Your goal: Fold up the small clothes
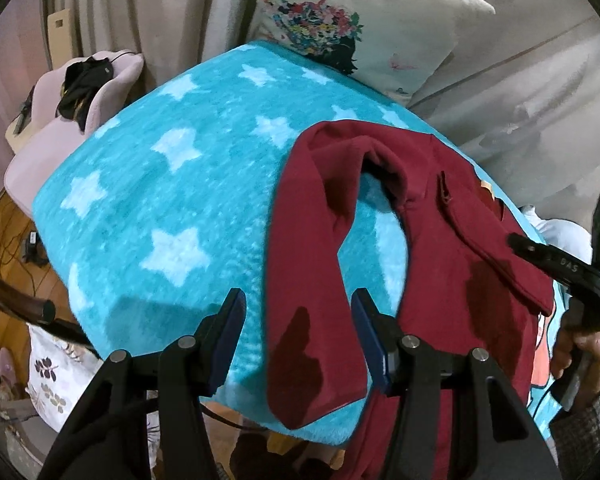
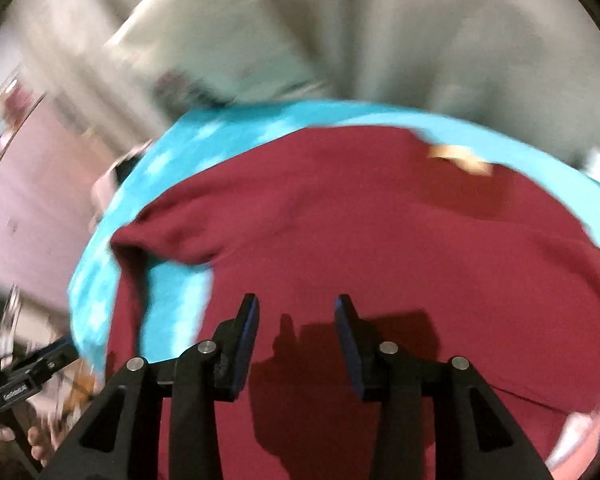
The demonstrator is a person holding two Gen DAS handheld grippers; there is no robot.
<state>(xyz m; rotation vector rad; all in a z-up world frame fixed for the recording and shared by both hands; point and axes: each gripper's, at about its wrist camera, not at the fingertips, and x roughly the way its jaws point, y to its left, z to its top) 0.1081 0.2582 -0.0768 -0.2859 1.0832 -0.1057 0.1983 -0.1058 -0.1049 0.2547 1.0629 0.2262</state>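
The left gripper [image 1: 298, 306], released, straddles a sleeve [image 1: 296, 280] of the maroon sweatshirt [image 1: 452, 280] spread on the star blanket [image 1: 160, 200]; the right gripper [image 2: 296, 314] hovers unclenched (view blurred). Grabbing blanket pile too could drag the fold crooked.

my dark red sweatshirt [image 1: 452, 240] lies spread on the turquoise star blanket [image 1: 160, 208], toward its right edge, hem hanging over the near edge; one sleeve [image 1: 300, 280] bends back toward the near edge, and its loose flap lies partly folded over the body
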